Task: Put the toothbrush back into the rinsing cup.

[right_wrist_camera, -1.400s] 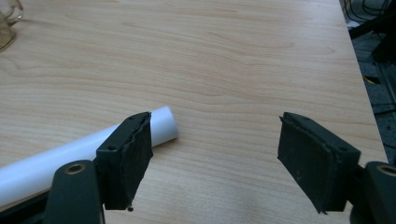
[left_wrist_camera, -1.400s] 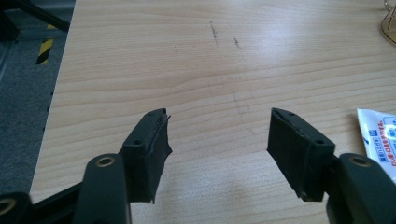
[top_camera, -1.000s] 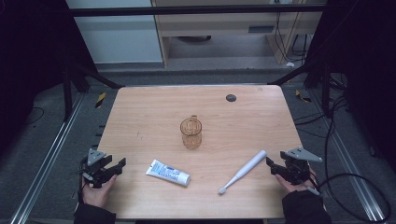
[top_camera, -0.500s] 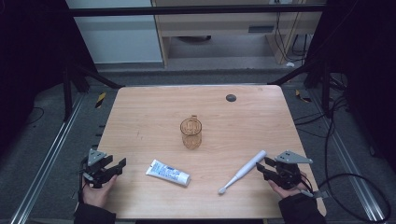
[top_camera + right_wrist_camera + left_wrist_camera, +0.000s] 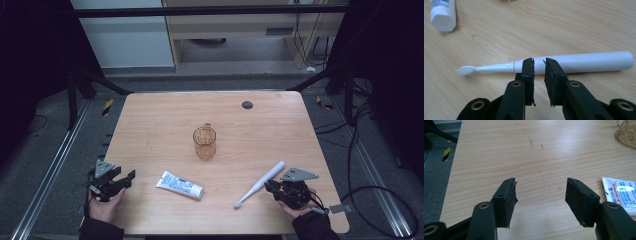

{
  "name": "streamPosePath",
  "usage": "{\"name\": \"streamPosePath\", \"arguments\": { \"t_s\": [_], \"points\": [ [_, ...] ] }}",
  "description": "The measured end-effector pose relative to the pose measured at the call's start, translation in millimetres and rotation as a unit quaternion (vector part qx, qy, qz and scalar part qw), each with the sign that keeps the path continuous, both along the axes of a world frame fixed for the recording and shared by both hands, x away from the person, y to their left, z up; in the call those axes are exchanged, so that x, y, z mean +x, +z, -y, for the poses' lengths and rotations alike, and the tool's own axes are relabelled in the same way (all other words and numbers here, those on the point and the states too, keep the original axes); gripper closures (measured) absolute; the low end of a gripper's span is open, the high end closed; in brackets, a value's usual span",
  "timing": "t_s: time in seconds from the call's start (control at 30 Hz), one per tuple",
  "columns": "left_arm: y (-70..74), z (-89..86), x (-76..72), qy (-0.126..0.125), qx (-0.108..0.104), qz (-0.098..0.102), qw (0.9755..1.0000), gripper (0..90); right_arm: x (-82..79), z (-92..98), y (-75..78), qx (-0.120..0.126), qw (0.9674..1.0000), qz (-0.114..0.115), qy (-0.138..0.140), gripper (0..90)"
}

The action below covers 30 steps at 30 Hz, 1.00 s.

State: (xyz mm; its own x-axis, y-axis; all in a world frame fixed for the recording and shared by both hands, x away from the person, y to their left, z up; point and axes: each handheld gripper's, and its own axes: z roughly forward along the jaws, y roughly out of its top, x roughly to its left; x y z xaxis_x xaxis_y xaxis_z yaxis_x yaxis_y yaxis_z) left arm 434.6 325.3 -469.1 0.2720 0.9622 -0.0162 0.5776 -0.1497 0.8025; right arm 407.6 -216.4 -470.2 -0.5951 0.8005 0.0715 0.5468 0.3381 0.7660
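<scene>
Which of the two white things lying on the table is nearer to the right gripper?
The toothbrush: it lies just ahead of the right gripper, while the toothpaste tube lies farther left.

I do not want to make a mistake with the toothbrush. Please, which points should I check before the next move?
1. Right hand-held gripper near the toothbrush: ok, its tips are at the handle.
2. Jaw gap fits the handle: not ok. The jaws have just been closing, only a narrow gap is left, and nothing is between them.
3. Tips touching the handle: cannot tell.
4. Toothbrush lies flat and free on the table: ok.
5. Left hand-held gripper open and empty: ok, the toothpaste tube lies beside it.
6. Cup upright, apart from the toothbrush: ok.
</scene>
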Motion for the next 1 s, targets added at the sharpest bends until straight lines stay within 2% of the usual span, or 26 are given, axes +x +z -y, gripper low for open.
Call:
{"name": "streamPosePath", "arguments": {
  "t_s": [0.23,0.37,0.57,1.0],
  "points": [
    [0.8,1.8,-0.6,-0.002,0.004,0.003,1.0,42.7,1.3,-14.9,-9.7,-0.017,0.9996,-0.016,0.018,85.6],
    [0.7,2.3,-0.5,-0.003,0.006,0.003,1.0,43.1,2.0,-16.9,-11.8,-0.02,0.9995,-0.015,0.019,89.1],
    [0.4,2.7,-0.2,-0.003,0.008,0.002,1.0,43.4,3.6,-21.5,-15.8,-0.023,0.9991,-0.025,0.027,90.0],
    [-0.2,3.7,0.2,-0.004,0.01,0.001,0.9999,43.8,10.3,-32.5,-19.9,-0.03,0.9985,-0.026,0.036,90.0]
  ]
}}
